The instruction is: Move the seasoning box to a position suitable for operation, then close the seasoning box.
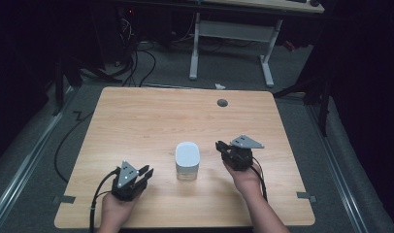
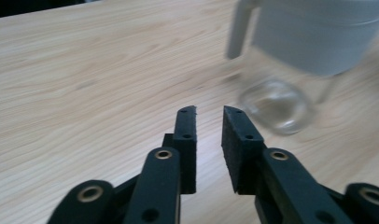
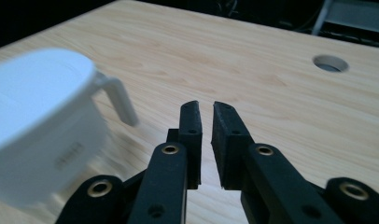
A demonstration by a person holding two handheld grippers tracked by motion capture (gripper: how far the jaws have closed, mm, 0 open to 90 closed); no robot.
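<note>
In the high view, the jar (image 1: 187,161) with its white lid stands upright, long axis vertical, near the table (image 1: 137,116)'s front edge, between the left gripper (image 1: 145,173) and the right gripper (image 1: 220,145). In the left gripper view, the jaws stand a little apart and hold nothing; the jar (image 2: 290,60) is ahead to the right. In the right gripper view, the jaws show a narrow gap, also empty, with the jar (image 3: 43,126) on the left. I think a sideways push from a jaw could tip or slide it.

the jar (image 2: 290,56) is blurred and cut off by the top edge.

Black fingers (image 2: 185,140), brass-ringed screw holes.
</note>
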